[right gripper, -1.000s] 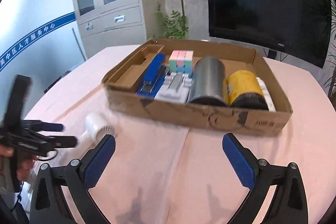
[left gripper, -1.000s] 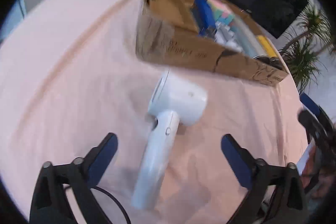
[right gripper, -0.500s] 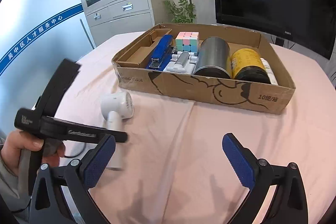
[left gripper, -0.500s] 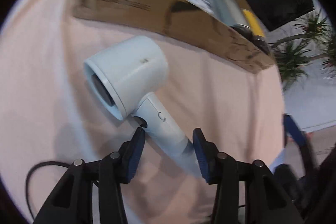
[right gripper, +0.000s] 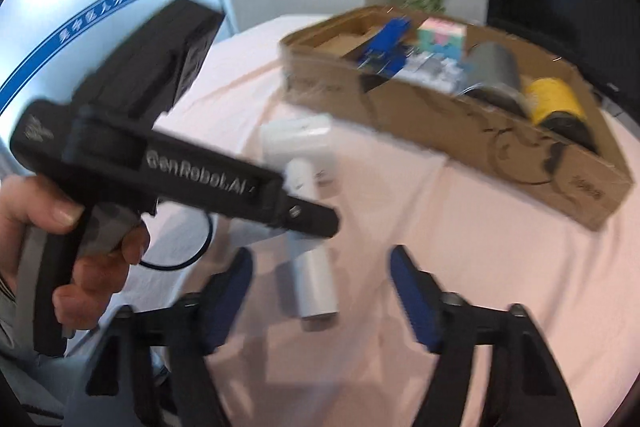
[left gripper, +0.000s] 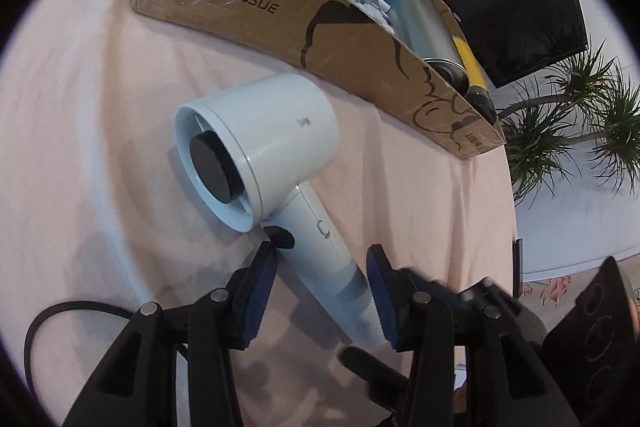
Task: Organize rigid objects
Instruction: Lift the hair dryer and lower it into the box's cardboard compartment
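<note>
A white hair dryer (left gripper: 264, 151) lies on the pink tablecloth in front of the cardboard box (left gripper: 248, 3). My left gripper (left gripper: 320, 287) has its blue pads closed on the dryer's handle, below the barrel. In the right wrist view the dryer (right gripper: 304, 195) shows partly behind the left gripper's black body (right gripper: 168, 171). My right gripper (right gripper: 320, 291) is open, its fingers on either side of the handle's lower end, not touching it. The black cord (left gripper: 52, 315) trails off to the left.
The box (right gripper: 460, 131) holds a blue stapler (right gripper: 386, 43), a pastel cube (right gripper: 442, 37), a grey can (right gripper: 494, 75) and a yellow can (right gripper: 554, 103). A black TV and potted plants (left gripper: 568, 123) stand beyond the round table's edge.
My left gripper has tightened on the dryer's handle and come closer. My right gripper has swung left and down to the handle's end and narrowed its opening.
</note>
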Motion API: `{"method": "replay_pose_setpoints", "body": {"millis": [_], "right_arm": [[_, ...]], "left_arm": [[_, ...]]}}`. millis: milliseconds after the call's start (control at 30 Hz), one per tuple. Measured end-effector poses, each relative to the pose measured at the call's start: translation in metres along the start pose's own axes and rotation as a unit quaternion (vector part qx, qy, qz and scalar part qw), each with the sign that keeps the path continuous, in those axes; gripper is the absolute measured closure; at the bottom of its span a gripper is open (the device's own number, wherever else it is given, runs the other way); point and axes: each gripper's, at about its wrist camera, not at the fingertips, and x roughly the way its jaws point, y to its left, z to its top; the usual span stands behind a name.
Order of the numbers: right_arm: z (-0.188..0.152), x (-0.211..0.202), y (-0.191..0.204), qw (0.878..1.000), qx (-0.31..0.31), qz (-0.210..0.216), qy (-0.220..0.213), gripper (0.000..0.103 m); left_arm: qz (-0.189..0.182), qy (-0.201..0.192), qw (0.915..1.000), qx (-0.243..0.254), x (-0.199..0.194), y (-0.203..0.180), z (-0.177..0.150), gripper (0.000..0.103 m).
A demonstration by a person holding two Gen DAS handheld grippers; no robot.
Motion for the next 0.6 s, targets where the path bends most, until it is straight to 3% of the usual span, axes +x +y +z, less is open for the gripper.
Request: {"method": "replay_pose_setpoints", "body": {"millis": [33,133,200,300,467,600], "right_arm": [[-0.001,0.005,0.003,1.000,-0.004,0.004,0.010,0.064],[-0.004,0.019,0.014,0.999,-0.012,-0.004,0.031,0.075],[-0.004,0.024,0.017,0.999,0.008,0.001,0.038,0.077],[0.002,0.025,0.024,0.999,0.011,-0.008,0.033,0.077],[0.038,0.000,0.031,0.999,0.020,-0.011,-0.039,0.077],[0.102,-0.010,0.031,0.994,0.007,-0.025,-0.105,0.077]], "left_arm": [[0.004,-0.001,1.0000,0.003,-0.001,-0.001,-0.002,0.059],[0.008,-0.008,0.9999,0.005,-0.002,-0.002,-0.005,0.059],[0.016,-0.012,0.9998,0.009,-0.004,-0.002,-0.006,0.067],[0.023,-0.033,0.9989,0.025,-0.015,-0.001,-0.007,0.069],[0.004,-0.100,0.9940,0.043,-0.066,-0.013,0.025,0.070],[0.014,-0.152,0.9847,0.084,-0.108,-0.026,0.084,0.070]]}}
